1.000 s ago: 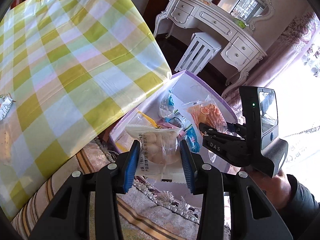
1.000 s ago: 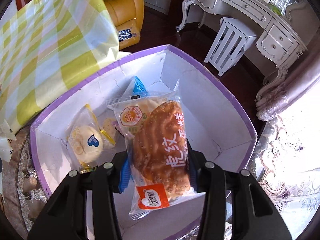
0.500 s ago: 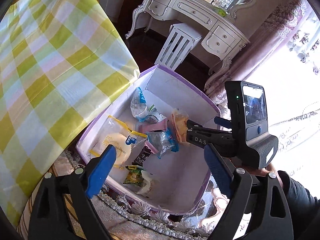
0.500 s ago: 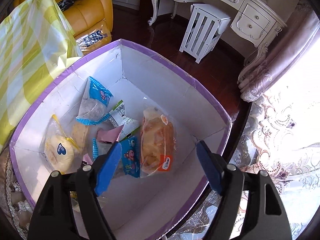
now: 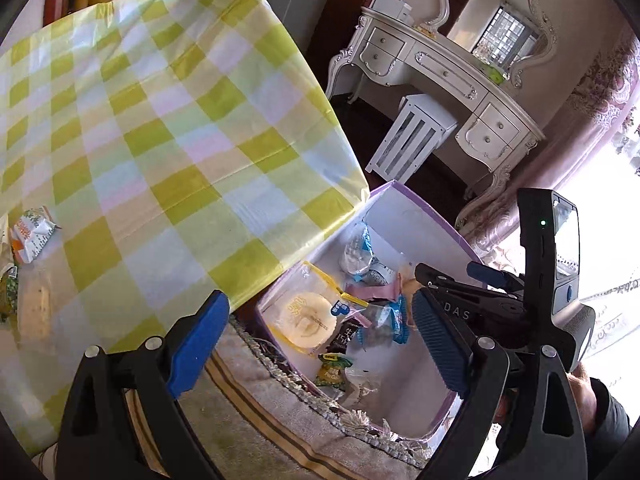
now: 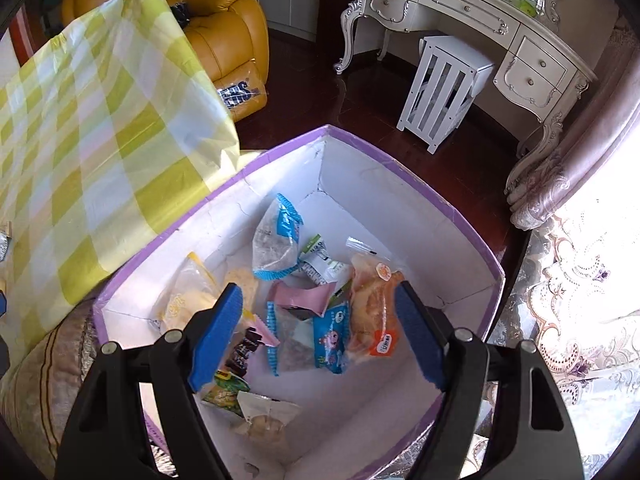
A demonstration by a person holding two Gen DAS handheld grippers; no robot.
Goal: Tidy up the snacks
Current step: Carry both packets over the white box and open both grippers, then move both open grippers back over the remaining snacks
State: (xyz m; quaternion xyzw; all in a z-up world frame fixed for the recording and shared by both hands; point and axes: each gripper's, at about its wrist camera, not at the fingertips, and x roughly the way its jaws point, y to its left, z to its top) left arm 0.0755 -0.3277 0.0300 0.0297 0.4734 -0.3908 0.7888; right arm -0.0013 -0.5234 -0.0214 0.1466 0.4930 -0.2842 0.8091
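Observation:
A purple-rimmed white box (image 6: 448,208) sits on the floor beside the table and holds several snack packets. Among them are an orange bread packet (image 6: 374,312), a blue-edged clear bag (image 6: 276,240), a round yellow cake packet (image 5: 306,318) and a pale bun packet (image 6: 264,416) near the front wall. My right gripper (image 6: 318,336) is open and empty above the box. My left gripper (image 5: 320,344) is open and empty, over the box's left edge. The right gripper also shows in the left wrist view (image 5: 452,280).
The table with a yellow-green checked cloth (image 5: 160,140) stands left of the box, with snack packets (image 5: 30,234) at its left edge. A white stool (image 6: 444,92), a dressing table (image 6: 480,28) and a yellow armchair (image 6: 224,32) stand behind. Curtains (image 6: 580,280) hang at the right.
Both grippers opened and dropped their packets into the box: the left let go of the bun packet, the right the orange bread. Both have since drawn back, the left swinging toward the table.

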